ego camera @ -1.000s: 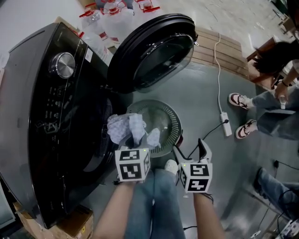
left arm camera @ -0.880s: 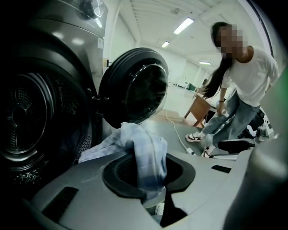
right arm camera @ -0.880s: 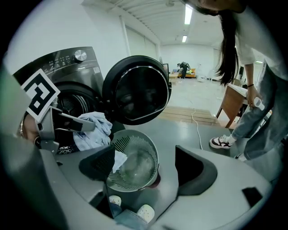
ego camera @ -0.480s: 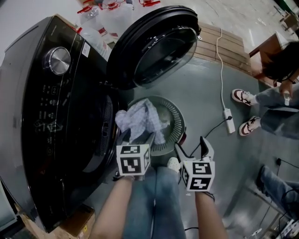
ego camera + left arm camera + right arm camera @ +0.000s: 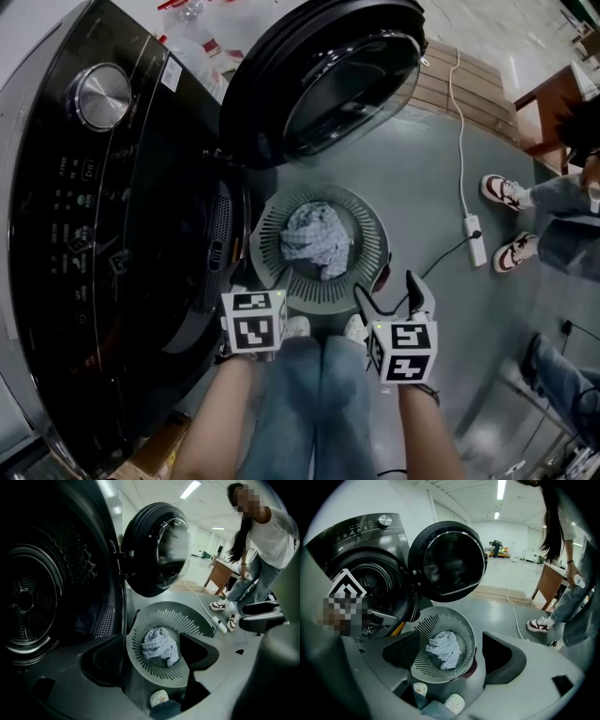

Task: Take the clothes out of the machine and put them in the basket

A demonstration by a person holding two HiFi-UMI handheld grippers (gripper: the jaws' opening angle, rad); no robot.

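On the floor beside the open machine, we hold both claws over the basket.
Our checked cloth lies crumpled in the middle of the round slatted basket, clear of its rim. The basket stands just beside the machine's mouth, under the swung-out door. Our left claw has just been opening and stands spread, with nothing pinched between its jaws and the cloth lying loose beyond them. Our right claw is spread and empty too, poised by the basket's near rim.
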